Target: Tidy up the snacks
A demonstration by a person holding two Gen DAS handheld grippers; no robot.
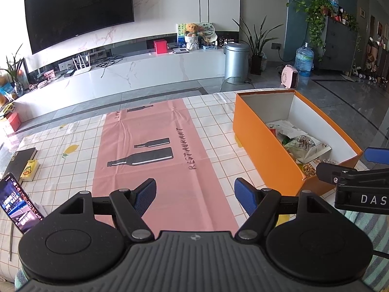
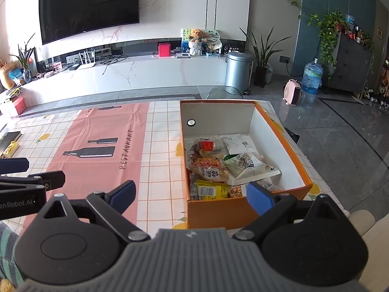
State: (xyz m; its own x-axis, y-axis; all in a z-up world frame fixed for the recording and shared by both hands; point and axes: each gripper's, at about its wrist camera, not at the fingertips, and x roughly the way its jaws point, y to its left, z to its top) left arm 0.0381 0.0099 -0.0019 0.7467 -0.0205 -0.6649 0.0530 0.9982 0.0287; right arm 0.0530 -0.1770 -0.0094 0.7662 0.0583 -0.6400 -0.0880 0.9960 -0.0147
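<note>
A checked tablecloth (image 1: 206, 126) covers the table, with a pink runner (image 1: 155, 150) laid down its middle. Towards the right edge stands an open orange box (image 2: 287, 146), its long axis running from the near edge away toward the TV wall. Snack packets (image 2: 218, 168) lie heaped in its near half. The left gripper (image 1: 195, 198) hangs over the runner, jaws spread and empty. The right gripper (image 2: 192, 196) hangs at the box's near end, likewise spread and empty.
</note>
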